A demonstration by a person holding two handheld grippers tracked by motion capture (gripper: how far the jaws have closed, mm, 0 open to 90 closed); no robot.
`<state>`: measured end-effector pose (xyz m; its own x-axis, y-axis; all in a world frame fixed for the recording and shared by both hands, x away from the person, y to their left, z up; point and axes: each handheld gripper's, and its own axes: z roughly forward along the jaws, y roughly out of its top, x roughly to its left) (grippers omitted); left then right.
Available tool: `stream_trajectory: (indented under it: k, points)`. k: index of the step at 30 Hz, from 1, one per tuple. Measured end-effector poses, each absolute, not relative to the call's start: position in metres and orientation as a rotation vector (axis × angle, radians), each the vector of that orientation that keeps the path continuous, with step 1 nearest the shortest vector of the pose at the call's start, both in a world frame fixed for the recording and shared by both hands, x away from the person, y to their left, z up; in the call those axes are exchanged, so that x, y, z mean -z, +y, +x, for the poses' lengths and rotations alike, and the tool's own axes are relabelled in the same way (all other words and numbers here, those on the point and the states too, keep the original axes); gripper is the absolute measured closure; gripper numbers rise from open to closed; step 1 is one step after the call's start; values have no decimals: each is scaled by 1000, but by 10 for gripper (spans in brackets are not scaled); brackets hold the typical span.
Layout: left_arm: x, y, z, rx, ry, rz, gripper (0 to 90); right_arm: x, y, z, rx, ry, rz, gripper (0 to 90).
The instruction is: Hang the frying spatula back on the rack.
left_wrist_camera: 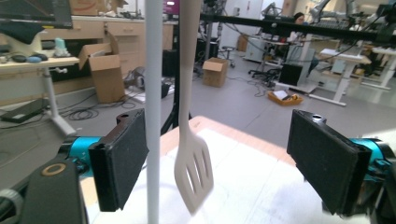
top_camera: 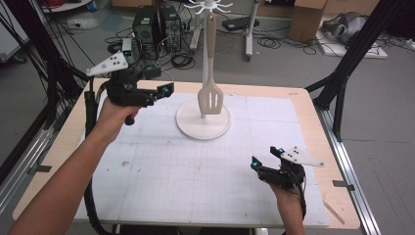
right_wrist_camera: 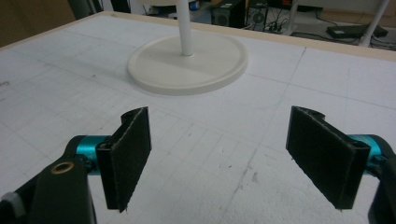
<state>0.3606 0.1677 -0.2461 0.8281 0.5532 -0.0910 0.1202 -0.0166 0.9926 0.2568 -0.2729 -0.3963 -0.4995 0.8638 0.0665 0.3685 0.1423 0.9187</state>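
Nearest the person, the right claw point(top_camera: 266, 157) hovers low over the white gridded mat at the right front of the table point(top_camera: 313, 115), its jaws spread wide with only bare mat between them; in the right gripper view the round base point(right_wrist_camera: 187, 65) of the stand lies ahead of it, well apart. Farther back on the left, the left claw point(top_camera: 164, 83) is held up above the table's rear left part, pointing toward the stand; its jaws stand wide apart with nothing pressed between the pads. Beyond it, the beige slotted spatula point(top_camera: 210, 98) hangs blade down from a hook at the top of the white stand point(top_camera: 205, 73), just beside the pole, its blade clear of the base; in the left gripper view the spatula point(left_wrist_camera: 194, 172) and pole appear between the jaws, untouched.
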Motion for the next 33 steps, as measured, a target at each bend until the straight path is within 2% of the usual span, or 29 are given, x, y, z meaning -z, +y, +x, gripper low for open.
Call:
stream_trajectory:
  k: [10,19,33]
  points:
    - [293,196,322,-488,544,1578,184,400,-273,257,-1378,1962,1144,204]
    - [346,226,291,-496,635,1600,190,401,-276,252,-1394,1972,1143,201]
    - [395,254,259,-515,739,1508,207,401,-273,243,-1336,1986,1104,194]
